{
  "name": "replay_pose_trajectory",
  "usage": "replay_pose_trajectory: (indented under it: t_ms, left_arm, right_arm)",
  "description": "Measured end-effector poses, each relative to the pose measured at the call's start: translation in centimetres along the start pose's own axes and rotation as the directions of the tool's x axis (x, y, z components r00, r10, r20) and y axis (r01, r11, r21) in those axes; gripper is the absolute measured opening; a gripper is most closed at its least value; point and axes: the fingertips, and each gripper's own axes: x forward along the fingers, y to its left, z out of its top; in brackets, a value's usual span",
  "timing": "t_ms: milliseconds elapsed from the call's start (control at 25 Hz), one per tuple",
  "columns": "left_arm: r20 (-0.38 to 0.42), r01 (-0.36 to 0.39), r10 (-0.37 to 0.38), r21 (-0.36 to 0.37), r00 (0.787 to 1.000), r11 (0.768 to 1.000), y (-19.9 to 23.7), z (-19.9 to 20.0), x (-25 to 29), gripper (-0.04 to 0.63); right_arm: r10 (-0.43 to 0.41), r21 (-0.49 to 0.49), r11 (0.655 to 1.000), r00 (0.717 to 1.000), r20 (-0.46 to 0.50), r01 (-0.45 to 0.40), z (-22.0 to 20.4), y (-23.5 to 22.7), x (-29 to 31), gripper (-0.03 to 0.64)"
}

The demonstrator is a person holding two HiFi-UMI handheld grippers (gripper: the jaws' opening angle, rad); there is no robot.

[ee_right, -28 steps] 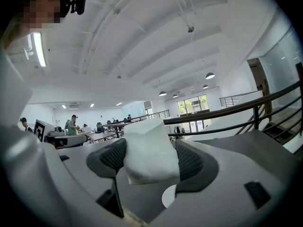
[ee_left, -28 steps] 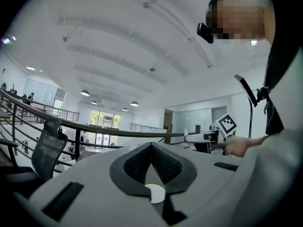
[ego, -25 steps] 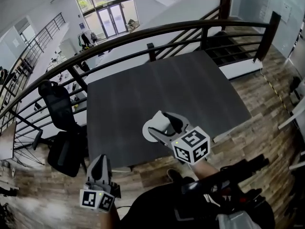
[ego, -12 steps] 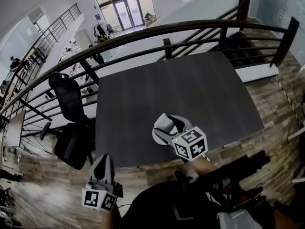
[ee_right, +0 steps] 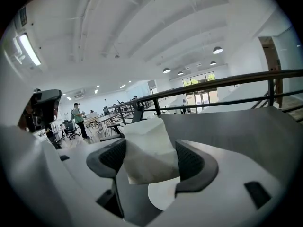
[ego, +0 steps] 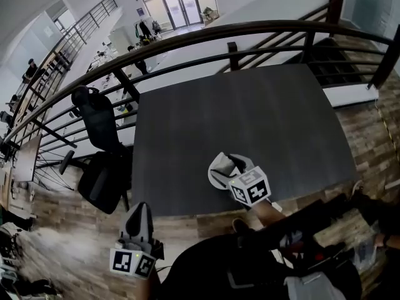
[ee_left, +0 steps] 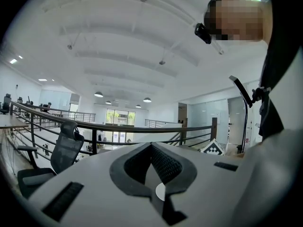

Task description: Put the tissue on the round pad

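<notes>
two grippers: right gripper clamps the tissue over the table; left gripper clenched empty.

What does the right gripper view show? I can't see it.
The right claw pinches a white tissue between its dark pads. Behind it are a grey table, a black railing and a bright hall.

Bright, even light fills the hall: daylight comes from the glass doors, and white ceiling lamps shine above. The dark table looks matt, with weak shadows. Every view bends at its edges; both gripper views have black corners. The close tissue looks slightly soft.
</notes>
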Motion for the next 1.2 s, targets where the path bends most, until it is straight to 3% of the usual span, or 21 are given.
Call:
replay_pose_trajectory:
  t_ms: [640,1200]
  left_arm:
    - [-0.056,-0.115,0.115,-0.006,0.992,0.993,-0.7,-0.9,-0.9,0.005]
    - [-0.084,-0.241,0.239,-0.017,0.967,0.97,0.0,-1.8,-2.8,0.005]
  right_arm:
    - [-0.01,0.032,0.999,0.979,-0.205,0.017,-10.3,-4.6,4.7,0.331]
    - [0.009,-0.019,1.0,0.941,-0.337,-0.016,-14.1,-5.1,7.8,0.331]
